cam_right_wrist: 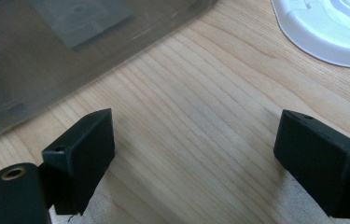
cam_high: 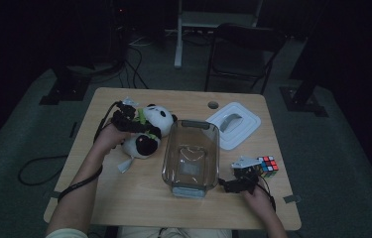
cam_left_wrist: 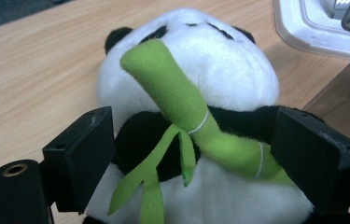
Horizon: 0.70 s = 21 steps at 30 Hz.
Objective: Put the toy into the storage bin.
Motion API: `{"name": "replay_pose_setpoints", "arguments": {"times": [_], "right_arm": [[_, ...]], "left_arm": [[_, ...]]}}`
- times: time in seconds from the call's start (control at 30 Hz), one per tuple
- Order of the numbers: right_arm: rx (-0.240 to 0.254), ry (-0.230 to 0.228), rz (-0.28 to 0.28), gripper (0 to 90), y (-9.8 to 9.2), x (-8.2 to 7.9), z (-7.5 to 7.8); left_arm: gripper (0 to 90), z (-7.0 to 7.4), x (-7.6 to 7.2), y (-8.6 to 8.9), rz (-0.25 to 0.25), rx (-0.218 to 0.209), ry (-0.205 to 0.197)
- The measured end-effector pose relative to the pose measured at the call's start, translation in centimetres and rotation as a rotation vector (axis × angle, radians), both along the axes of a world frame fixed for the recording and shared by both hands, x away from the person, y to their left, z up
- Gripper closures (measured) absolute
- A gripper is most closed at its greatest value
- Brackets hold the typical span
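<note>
The plush panda lies on the wooden table just to the left of the clear plastic bin, its landmark here. Its long axis runs diagonally — the white head with black ears at the far end, close to the bin's far left corner, the black-and-white body slanting toward the near left, away from the bin. In the left gripper view the panda lies face-up with its head pointing away from the camera, and a green bamboo stalk crosses its chest at an angle.

The left gripper sits over the panda's body, left of the bin, the person's forearm reaching in from the near left edge of the table. Its jaws stand wide on either side of the torso; whether the pads press the plush cannot be told.

The right gripper rests low at the bin's near right corner, jaws spread wide over bare wood with nothing between them. A colour cube sits just right of it, and a white lid lies right of the bin's far end.
</note>
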State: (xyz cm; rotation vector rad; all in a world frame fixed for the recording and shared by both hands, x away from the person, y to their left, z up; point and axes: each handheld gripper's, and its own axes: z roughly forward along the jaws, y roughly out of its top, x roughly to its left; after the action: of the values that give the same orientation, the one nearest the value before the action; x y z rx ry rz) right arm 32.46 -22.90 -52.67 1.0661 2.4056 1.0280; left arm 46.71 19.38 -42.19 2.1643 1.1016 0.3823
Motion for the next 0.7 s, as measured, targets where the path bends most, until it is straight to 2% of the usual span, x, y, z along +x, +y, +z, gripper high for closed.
{"name": "replay_pose_setpoints", "arguments": {"times": [0.13,0.23,0.3,0.33,0.4,0.5,0.6,0.7], "right_arm": [[0.0,0.0,0.0,11.8,0.0,0.0,0.0],[0.0,0.0,0.0,11.8,0.0,0.0,0.0],[0.0,0.0,0.0,11.8,0.0,0.0,0.0],[-0.001,-0.001,0.0,11.8,0.0,0.0,0.0],[-0.001,-0.003,-0.005,13.2,0.0,-0.1,0.0],[0.003,-0.005,-0.011,13.4,-0.1,-0.2,0.0],[0.009,-0.002,-0.006,13.3,0.0,-0.2,0.0],[0.02,0.006,0.006,13.3,0.1,-0.2,0.1]], "left_arm": [[15.2,-0.4,0.3,-0.3,0.007,-0.007,0.056],[17.4,-0.7,0.4,-0.7,0.019,0.002,0.071],[22.6,-0.9,0.5,-0.8,0.017,0.014,0.085],[29.1,-1.0,0.5,-0.9,0.016,0.028,0.088],[37.8,-1.1,0.4,-1.0,0.018,0.051,0.078],[48.2,-1.2,0.2,-1.0,0.019,0.053,0.063],[59.4,-1.1,0.1,-0.6,0.045,0.034,0.047],[64.6,-1.1,0.0,-0.3,0.074,-0.003,0.043]]}}
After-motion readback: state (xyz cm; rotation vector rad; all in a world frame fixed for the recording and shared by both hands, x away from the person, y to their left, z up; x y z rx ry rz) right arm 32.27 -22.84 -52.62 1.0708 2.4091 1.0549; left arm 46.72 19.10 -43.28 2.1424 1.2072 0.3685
